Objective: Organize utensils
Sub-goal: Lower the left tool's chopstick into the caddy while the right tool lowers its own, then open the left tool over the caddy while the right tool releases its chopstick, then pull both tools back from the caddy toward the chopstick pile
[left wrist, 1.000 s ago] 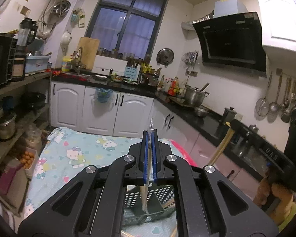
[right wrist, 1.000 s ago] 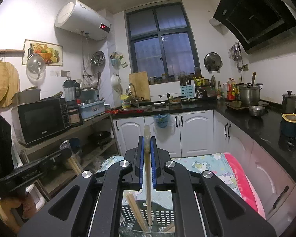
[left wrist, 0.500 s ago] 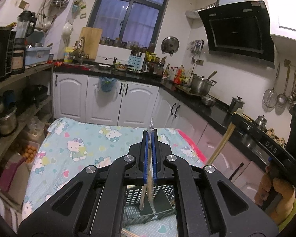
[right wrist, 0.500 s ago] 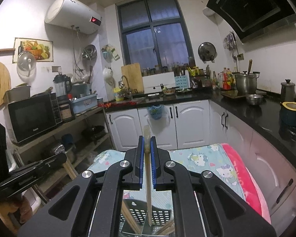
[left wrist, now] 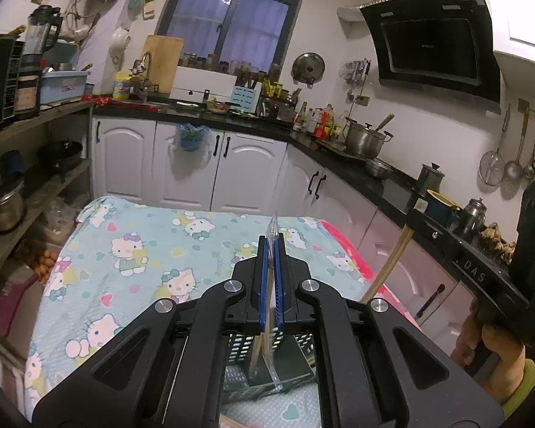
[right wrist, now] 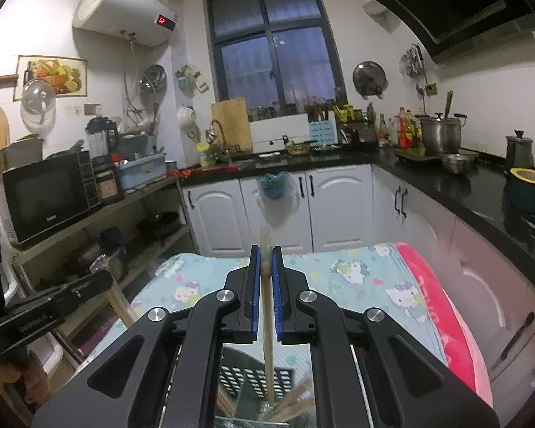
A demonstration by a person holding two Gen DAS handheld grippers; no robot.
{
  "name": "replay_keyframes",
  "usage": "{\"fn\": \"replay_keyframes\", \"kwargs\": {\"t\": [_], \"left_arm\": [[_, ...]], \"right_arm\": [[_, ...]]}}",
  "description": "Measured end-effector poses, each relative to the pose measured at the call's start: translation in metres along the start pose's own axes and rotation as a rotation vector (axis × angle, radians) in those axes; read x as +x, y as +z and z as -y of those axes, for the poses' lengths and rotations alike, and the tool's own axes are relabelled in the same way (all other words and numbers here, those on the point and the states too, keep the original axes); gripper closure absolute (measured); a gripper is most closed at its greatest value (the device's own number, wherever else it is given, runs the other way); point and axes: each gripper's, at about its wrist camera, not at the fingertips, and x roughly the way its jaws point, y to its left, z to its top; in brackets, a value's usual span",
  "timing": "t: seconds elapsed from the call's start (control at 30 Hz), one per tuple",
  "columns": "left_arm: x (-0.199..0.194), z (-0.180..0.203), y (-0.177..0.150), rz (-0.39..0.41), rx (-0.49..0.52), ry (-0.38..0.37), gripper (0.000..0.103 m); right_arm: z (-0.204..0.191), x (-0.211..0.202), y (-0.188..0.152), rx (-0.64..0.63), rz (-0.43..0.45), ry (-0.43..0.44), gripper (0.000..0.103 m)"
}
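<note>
My left gripper [left wrist: 271, 249] is shut on a clear plastic utensil [left wrist: 273, 226] and a wooden stick, which hang down into a black perforated utensil basket [left wrist: 242, 349] below the jaws. My right gripper [right wrist: 265, 260] is shut on a wooden chopstick [right wrist: 267, 321] whose lower end reaches into the same black basket [right wrist: 246, 374], where other wooden sticks [right wrist: 296, 403] lean. The right gripper and its chopstick also show at the right of the left wrist view [left wrist: 392, 256]. The left gripper shows at the left edge of the right wrist view [right wrist: 46, 306].
The basket stands on a table with a Hello Kitty cloth [left wrist: 142, 249] and a pink edge [right wrist: 435, 303]. White cabinets [left wrist: 189, 164] and a black counter [right wrist: 481, 192] with pots run behind and to the right. Shelves with a microwave [right wrist: 42, 196] stand on the left.
Both grippers have tilted down and moved lower over the basket; more of the tablecloth shows. Each still holds its utensil, with the ends lower inside the basket.
</note>
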Motion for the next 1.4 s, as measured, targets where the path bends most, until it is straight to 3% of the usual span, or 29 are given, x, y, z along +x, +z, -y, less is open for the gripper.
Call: {"fn": "replay_keyframes", "kwargs": {"t": [0.23,0.3,0.33,0.37,0.47,0.63,0.9,1.4], "left_arm": [[0.006,0.006,-0.009,-0.005,0.007,0.005,0.102],[0.008,0.004,-0.013,-0.020,-0.001,0.007,0.101],[0.009,0.004,-0.015,-0.026,-0.006,0.009,0.099],[0.009,0.003,-0.017,-0.031,-0.010,0.009,0.092],[0.004,-0.001,-0.020,-0.033,-0.026,0.016,0.071],[-0.012,-0.004,-0.019,-0.006,-0.045,0.022,0.052],[-0.033,-0.006,-0.026,0.013,-0.085,0.019,0.013],[-0.065,-0.029,-0.051,-0.008,-0.146,0.063,0.011]], "right_arm": [[0.009,0.004,-0.015,0.035,-0.045,0.004,0.096],[0.009,0.003,-0.020,0.034,-0.061,-0.002,0.088],[0.009,0.001,-0.022,0.038,-0.064,-0.001,0.078],[0.010,-0.002,-0.023,0.045,-0.063,0.002,0.071],[0.010,-0.010,-0.025,0.043,-0.059,-0.009,0.070],[0.015,-0.029,-0.027,0.045,-0.056,-0.021,0.057],[0.018,-0.051,-0.044,0.031,-0.100,-0.051,0.051],[0.010,-0.083,-0.070,0.031,-0.144,-0.035,0.031]]}}
